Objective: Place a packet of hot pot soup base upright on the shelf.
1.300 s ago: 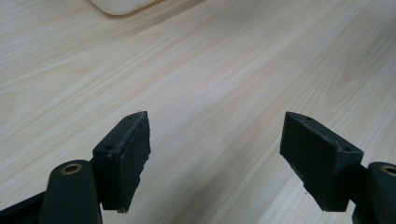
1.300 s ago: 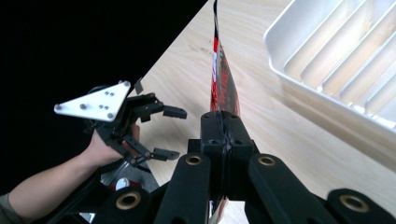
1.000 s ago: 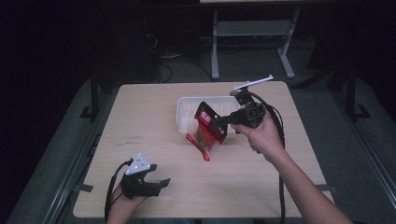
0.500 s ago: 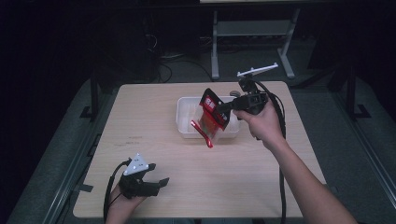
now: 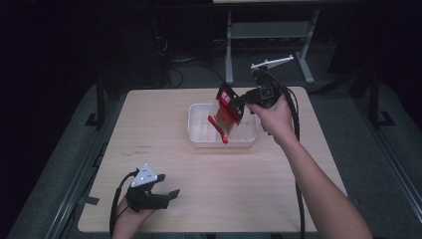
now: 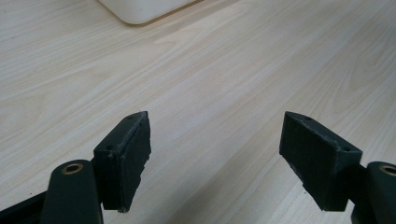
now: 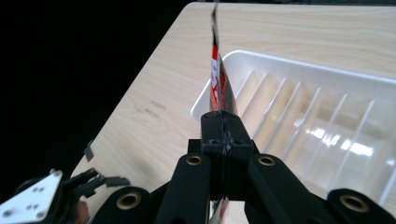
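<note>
Right gripper view shows the right gripper (image 7: 219,122) clenched on the edge of a red packet (image 7: 218,77), held edge-on above the white ribbed tray (image 7: 327,135). In the high view the packet (image 5: 228,110) hangs over the tray (image 5: 199,133), so the step looks like placing it inside; next comes lowering, then letting go. The left gripper (image 6: 215,154) rests with its 2 jaws spread wide on the table (image 6: 224,70).

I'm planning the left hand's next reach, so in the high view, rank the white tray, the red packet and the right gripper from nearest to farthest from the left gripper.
1. White tray, mid-table, up and right of the left gripper.
2. Red packet, hanging over the tray.
3. Right gripper, holding the packet's upper edge, just beyond it.
</note>
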Available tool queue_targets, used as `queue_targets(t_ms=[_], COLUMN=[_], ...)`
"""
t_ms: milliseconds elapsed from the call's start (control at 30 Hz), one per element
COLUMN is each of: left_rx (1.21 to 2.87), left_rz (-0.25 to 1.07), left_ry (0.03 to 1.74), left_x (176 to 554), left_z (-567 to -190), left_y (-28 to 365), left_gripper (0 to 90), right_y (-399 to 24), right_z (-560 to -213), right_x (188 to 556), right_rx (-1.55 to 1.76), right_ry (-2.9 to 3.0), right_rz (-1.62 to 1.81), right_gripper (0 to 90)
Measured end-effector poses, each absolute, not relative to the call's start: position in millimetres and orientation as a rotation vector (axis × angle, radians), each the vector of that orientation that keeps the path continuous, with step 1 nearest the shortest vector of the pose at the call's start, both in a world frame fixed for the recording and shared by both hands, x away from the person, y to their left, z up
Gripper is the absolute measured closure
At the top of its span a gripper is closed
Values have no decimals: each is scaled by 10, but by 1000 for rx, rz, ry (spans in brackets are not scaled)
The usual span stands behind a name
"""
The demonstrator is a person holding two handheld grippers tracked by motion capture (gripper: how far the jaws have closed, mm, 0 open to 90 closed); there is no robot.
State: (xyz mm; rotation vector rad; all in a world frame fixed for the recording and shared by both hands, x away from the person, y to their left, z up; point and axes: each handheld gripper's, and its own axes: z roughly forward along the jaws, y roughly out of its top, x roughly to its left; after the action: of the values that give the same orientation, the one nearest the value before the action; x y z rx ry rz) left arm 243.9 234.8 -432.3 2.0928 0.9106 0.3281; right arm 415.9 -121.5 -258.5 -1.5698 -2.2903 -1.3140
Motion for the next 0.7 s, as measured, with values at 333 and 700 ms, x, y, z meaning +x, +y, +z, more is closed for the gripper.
queue_targets(t_ms=[333, 700], left_rx=[2085, 2081], left_rz=[339, 343], left_ry=[910, 915], left_x=[2441, 2449], left_z=[-4316, -4314], left_y=[2361, 2385], left_gripper=[242, 242], right_y=[-1308, -1403], right_z=[-2596, -2672], right_x=[4317, 4449], right_rx=[-1699, -1839], right_ry=[-2268, -2269], right_rz=[-1303, -1265], right_gripper=[888, 887])
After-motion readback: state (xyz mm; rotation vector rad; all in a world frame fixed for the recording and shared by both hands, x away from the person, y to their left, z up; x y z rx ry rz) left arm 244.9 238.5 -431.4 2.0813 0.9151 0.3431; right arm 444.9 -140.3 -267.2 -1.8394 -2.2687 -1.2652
